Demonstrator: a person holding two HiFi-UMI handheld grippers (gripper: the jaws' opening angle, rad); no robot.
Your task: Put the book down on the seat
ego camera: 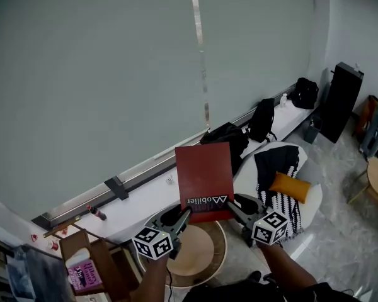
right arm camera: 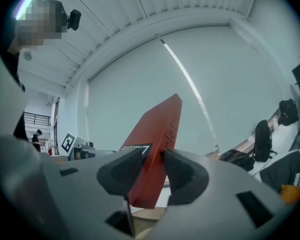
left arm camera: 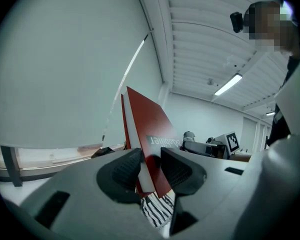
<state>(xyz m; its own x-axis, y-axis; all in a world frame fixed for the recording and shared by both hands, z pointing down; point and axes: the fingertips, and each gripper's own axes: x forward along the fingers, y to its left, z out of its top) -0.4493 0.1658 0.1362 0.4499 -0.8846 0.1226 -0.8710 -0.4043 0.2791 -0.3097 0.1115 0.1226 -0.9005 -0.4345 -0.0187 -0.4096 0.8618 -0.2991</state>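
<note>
A red book (ego camera: 205, 180) with a white title on a black band is held up in the air, roughly level, between both grippers. My left gripper (ego camera: 184, 214) is shut on its near left corner, and in the left gripper view the book (left arm camera: 149, 134) stands between the pads (left arm camera: 127, 170). At the near right corner my right gripper (ego camera: 232, 207) is shut on it too; in the right gripper view the book's spine (right arm camera: 157, 144) sits clamped between the jaws. Below the book is a round wooden seat (ego camera: 195, 251).
A white armchair (ego camera: 302, 197) with a striped black-and-white throw (ego camera: 278, 168) and an orange cushion (ego camera: 288, 186) stands to the right. Black bags (ego camera: 230, 134) lie on the window ledge (ego camera: 138, 200). A wooden rack with magazines (ego camera: 85, 266) is at the lower left. A large blind-covered window fills the background.
</note>
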